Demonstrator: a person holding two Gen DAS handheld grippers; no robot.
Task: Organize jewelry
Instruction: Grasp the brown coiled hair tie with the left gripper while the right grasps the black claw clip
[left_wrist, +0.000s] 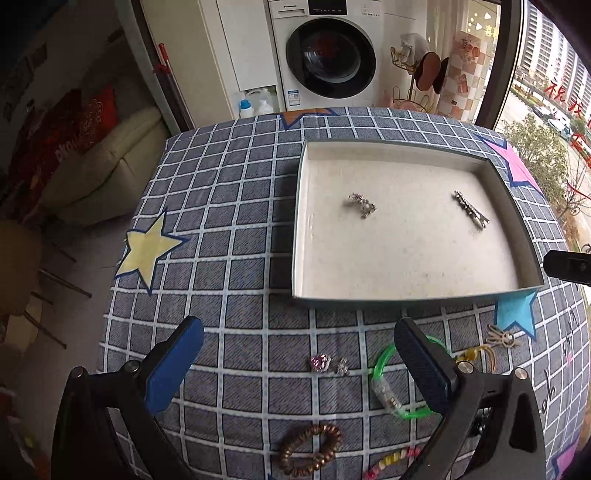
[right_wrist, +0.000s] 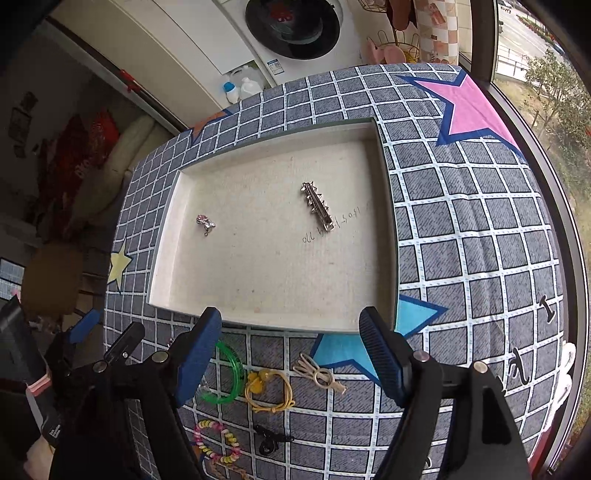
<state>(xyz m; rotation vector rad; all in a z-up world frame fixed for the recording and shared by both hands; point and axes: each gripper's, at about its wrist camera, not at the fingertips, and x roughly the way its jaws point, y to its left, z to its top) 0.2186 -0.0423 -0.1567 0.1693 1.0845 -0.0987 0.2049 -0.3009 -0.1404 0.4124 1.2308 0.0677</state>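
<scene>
A washing machine (left_wrist: 330, 55) stands beyond the far edge of the desk (left_wrist: 229, 236), whose checked cloth carries coloured stars, and a cream sofa (left_wrist: 107, 162) sits off to the left. On the cloth lies a shallow white tray (left_wrist: 406, 291), and nothing blocks the way between it and either claw. The left claw (left_wrist: 298, 363) hangs wide open and empty over the near part of the desk, well short of the tray's near wall; between its blue pads lie a small pink charm (left_wrist: 320, 362) and a silver ring (left_wrist: 342, 366), with a green bangle (left_wrist: 397, 376) touching or just under its right finger and a brown beaded bracelet (left_wrist: 310, 448) nearer still. The right claw (right_wrist: 290, 354) is likewise spread open, holding nothing, just at the tray's near wall; below it on the cloth are a yellow cord bracelet (right_wrist: 269, 391), a beige hair clip (right_wrist: 320, 373), a pastel bead bracelet (right_wrist: 218, 441) and a black clip (right_wrist: 271, 439). Inside the tray, well apart from each other, rest a small silver charm (right_wrist: 205, 223) toward the left and a spiked silver hair clip (right_wrist: 318, 206) toward the right, its long axis running diagonally from far-left to near-right.
</scene>
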